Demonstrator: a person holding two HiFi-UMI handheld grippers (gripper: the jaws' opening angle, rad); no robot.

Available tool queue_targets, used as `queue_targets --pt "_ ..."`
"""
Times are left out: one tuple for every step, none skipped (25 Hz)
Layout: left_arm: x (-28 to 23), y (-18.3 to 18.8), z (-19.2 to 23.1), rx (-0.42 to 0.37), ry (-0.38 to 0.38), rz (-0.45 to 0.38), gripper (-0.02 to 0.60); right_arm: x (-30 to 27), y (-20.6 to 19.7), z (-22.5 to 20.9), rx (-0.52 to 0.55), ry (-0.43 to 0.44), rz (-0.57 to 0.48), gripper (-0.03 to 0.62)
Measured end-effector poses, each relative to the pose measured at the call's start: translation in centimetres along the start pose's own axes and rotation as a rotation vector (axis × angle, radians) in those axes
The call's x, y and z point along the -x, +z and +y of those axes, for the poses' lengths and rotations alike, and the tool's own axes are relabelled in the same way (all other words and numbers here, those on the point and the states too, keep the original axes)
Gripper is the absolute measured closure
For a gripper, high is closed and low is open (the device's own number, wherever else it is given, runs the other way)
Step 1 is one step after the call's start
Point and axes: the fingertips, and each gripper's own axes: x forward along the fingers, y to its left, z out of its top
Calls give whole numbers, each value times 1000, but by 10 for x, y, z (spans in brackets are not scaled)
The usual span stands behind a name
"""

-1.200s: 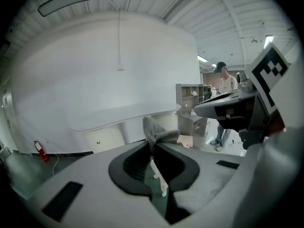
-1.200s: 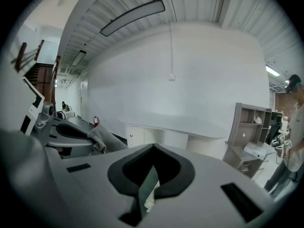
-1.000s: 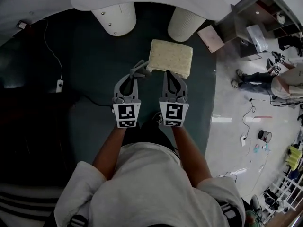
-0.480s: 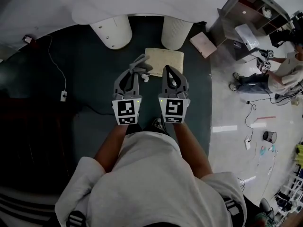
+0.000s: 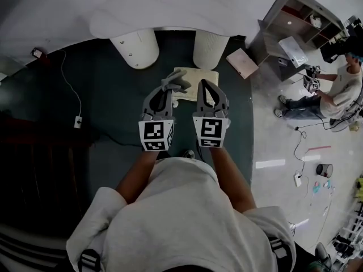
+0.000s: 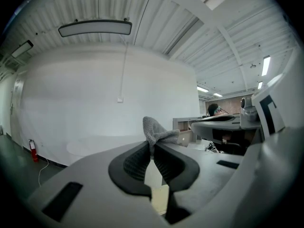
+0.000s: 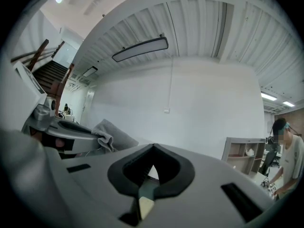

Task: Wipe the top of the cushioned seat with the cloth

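My left gripper (image 6: pixel 152 150) is clamped on a fold of the grey cloth (image 6: pixel 157 133), which sticks up past the jaw tips in a limp tuft. My right gripper (image 7: pixel 152 150) is closed on nothing. The cushioned seat (image 5: pixel 199 72) lies on the dark floor (image 5: pixel 113 101) just beyond both grippers, and in the head view the cloth overlaps its near left corner. The cloth looks light, soft and floppy, so a pinch on one fold should hold it. The seat's padded top will probably give under pressure, and the seat may slide. I'd steady its near right edge.
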Motion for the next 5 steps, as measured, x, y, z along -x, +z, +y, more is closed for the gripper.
queue_targets --pt "0 2 1 -3 4 -2 546 -1 2 1 1 5 -5 585" --pt "0 3 1 -10 7 -2 546 -2 4 2 1 10 -8 585" --pt "1 4 0 -17 9 -2 546 -2 5 2 0 15 -11 585" --pt "1 4 -1 -25 9 -2 546 -2 5 2 -2 18 -13 585" --pt "1 5 -3 -31 8 -2 546 -2 5 1 -5 21 -14 585"
